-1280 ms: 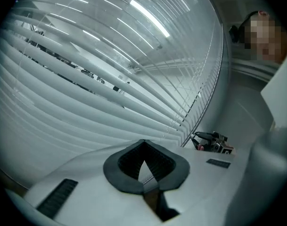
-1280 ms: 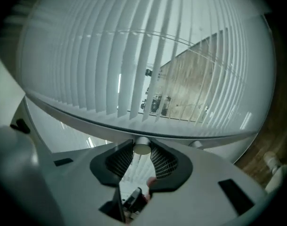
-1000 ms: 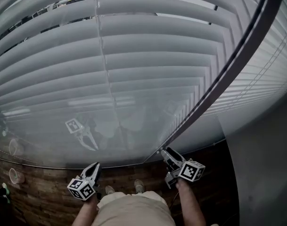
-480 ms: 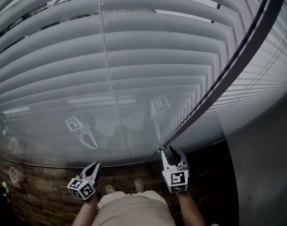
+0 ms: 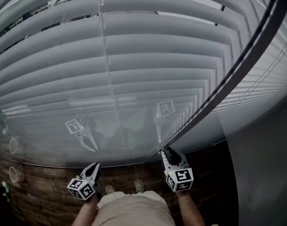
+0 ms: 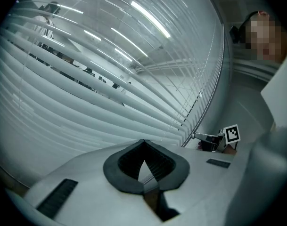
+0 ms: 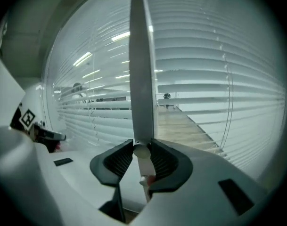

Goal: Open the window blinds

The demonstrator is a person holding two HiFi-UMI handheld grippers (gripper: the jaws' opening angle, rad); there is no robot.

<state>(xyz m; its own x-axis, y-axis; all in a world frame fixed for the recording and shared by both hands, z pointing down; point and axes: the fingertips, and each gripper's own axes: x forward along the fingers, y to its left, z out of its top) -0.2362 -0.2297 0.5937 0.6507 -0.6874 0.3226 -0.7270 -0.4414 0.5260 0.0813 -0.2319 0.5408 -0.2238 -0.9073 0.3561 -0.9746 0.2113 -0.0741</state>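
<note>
One wand (image 7: 142, 79), top cut off, right tool's (image 7: 142, 147) jaws just closing on it

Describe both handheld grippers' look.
The left gripper and right gripper have pale grey shells, dark ribbed pads on the jaws, small black inset slots, each with a white marker cube of black squares. No sleeves visible; beige trousers. The right jaws have just been closing, tilt wand between them.

Two grippers, left gripper (image 5: 94, 166) and right gripper (image 5: 170, 151), perhaps two window blinds (image 5: 134, 55) (image 5: 268, 74), one wand (image 7: 141, 69)
</note>
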